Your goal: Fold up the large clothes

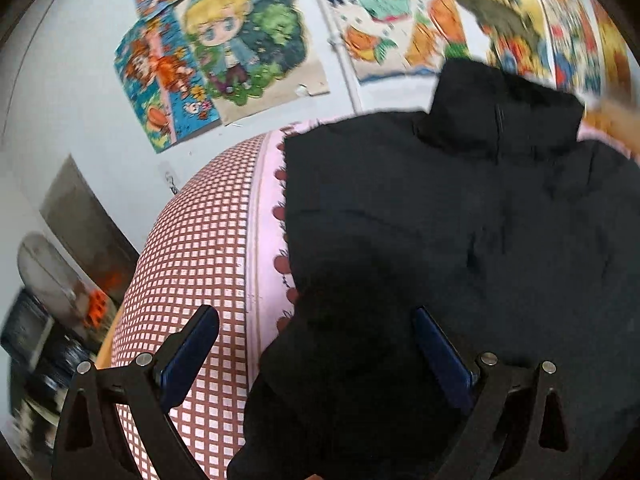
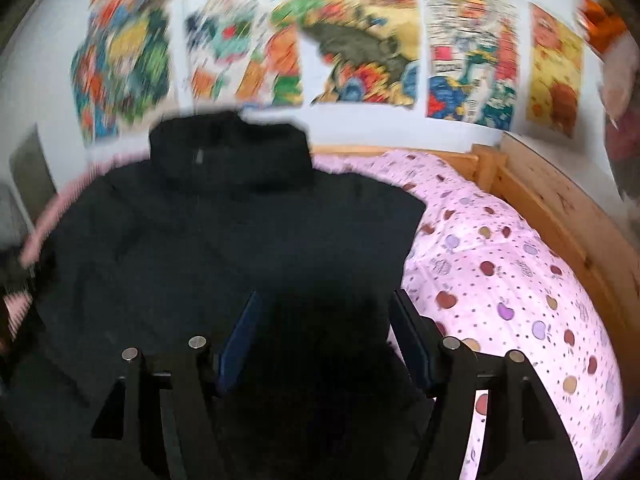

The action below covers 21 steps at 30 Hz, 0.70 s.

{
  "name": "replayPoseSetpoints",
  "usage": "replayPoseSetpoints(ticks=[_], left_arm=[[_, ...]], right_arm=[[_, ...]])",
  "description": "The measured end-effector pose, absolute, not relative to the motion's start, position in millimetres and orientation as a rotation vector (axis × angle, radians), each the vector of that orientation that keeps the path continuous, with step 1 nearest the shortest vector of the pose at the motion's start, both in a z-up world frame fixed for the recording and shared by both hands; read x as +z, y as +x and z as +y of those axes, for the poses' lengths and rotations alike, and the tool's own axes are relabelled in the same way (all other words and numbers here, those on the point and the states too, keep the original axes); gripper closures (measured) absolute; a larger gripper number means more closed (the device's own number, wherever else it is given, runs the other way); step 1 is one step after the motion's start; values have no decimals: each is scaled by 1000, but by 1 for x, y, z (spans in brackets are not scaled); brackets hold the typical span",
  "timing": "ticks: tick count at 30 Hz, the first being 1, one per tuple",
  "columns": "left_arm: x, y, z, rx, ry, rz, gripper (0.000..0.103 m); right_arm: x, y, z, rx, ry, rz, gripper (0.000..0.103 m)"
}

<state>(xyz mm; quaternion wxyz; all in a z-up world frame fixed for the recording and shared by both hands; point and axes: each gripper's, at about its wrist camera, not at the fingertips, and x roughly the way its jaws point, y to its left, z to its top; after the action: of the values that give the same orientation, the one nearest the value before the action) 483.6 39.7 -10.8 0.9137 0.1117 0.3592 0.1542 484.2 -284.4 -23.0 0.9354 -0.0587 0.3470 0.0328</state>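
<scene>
Left wrist view: the left claw (image 1: 316,332) has its jaws wide apart, with nothing between the blue pads (image 1: 188,356).
Left claw and jacket: the black jacket (image 1: 460,220) lies ahead of the claw and to its right; the jacket's near left edge runs into the gap between the fingers, and the right finger (image 1: 440,352) stands over dark cloth. Whether that finger touches the cloth cannot be told.
Left of the left claw: a checked red-and-white cover (image 1: 200,248) with a pink border printed with red apples, the left finger over the checks.
Beyond the left claw: a pale wall with cartoon posters (image 1: 224,40), blurred toward the right.
Right wrist view: the right claw (image 2: 324,332) has its jaws apart, nothing pinched; only dark cloth shows in the gap between the fingers.
Right claw and jacket: the jacket (image 2: 224,240) lies spread flat on the bed ahead of the claw and to its left, its high collar (image 2: 232,148) at the far end, pointing away from the claw. The garment's right edge runs just inside the right finger (image 2: 412,336).
Right of the right claw: a pink sheet with apple print (image 2: 500,272), and past it the wooden bed frame (image 2: 540,192).
Far wall, right view: a row of bright posters (image 2: 360,40), smeared by blur.
</scene>
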Motion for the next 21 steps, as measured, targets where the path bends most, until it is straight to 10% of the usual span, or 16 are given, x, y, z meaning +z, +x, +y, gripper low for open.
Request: replayPoseSetpoints(ticks=[9, 21], left_arm=[[-35, 499, 44, 266, 227, 790, 0], [84, 577, 12, 135, 77, 500, 0]], right_arm=[[-47, 492, -271, 73, -219, 730, 32], [50, 578, -292, 191, 103, 596, 31]])
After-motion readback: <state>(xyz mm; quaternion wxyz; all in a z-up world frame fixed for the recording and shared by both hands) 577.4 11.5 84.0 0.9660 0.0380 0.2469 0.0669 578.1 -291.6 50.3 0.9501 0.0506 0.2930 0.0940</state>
